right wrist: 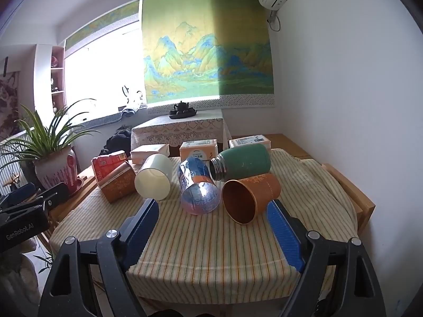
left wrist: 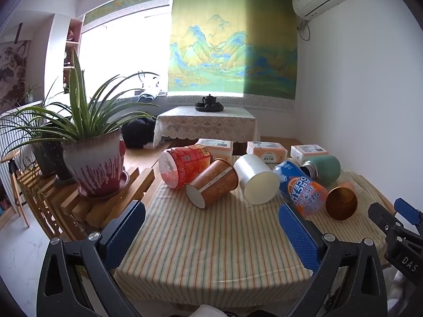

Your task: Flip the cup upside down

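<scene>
Several cups lie on their sides on the striped tablecloth [left wrist: 211, 243]. An orange paper cup [right wrist: 249, 198] lies with its mouth toward me, just beyond my right gripper [right wrist: 211, 227], which is open and empty. It shows at the right in the left wrist view [left wrist: 341, 202]. A white cup [left wrist: 257, 179] [right wrist: 154, 177], a brown patterned cup [left wrist: 212, 183] [right wrist: 117, 182] and a crushed blue can [left wrist: 301, 189] [right wrist: 198, 187] lie beside it. My left gripper [left wrist: 211, 232] is open and empty above the cloth, short of the cups.
A red noodle tub [left wrist: 182, 166] and a green flask [right wrist: 242, 162] also lie on the cloth. Tissue packs [left wrist: 267, 152] sit behind. A potted plant [left wrist: 96, 169] stands on a wooden stand at the left. A white wall is at the right.
</scene>
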The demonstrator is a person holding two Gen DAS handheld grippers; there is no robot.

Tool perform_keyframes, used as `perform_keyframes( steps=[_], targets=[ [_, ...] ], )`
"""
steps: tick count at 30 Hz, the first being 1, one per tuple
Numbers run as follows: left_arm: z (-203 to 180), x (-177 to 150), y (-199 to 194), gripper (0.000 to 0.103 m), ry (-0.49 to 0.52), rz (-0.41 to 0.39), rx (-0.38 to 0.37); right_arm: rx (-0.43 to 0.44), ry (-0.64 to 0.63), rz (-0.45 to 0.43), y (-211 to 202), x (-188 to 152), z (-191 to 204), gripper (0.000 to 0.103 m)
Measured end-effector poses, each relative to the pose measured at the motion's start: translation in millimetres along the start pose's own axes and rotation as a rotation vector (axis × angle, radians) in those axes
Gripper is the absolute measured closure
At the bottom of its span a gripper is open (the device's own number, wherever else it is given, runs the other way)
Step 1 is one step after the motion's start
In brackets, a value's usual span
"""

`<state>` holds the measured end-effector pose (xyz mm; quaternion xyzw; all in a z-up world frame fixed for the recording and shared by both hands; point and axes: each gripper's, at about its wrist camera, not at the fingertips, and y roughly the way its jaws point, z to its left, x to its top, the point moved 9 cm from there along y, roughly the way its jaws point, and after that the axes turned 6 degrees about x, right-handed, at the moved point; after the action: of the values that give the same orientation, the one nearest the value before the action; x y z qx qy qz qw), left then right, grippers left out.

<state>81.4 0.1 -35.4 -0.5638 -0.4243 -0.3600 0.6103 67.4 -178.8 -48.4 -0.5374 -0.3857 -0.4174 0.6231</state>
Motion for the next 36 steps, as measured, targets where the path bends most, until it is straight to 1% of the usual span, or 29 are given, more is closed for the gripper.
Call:
perform_keyframes(
  steps=[8,23,36],
  targets=[
    [-0.4,1.5,-2.3,0.001,-0.006,-0.018,0.001,-0.015,0.004,-0.007,-1.8,1.6,-2.9,0.022],
    [-1.8,-2.5,3.7,0.001,0.003,0.005,-0.007,-0.015,0.012,0.005,2.3,-0.7,-4.0,0.021],
    [-2.1,-2.7,5.6,0.001,0.005,0.011,-0.011,-0.027,0.015,-0.008,2.1,1.3,-5.5,0.019]
  ],
)
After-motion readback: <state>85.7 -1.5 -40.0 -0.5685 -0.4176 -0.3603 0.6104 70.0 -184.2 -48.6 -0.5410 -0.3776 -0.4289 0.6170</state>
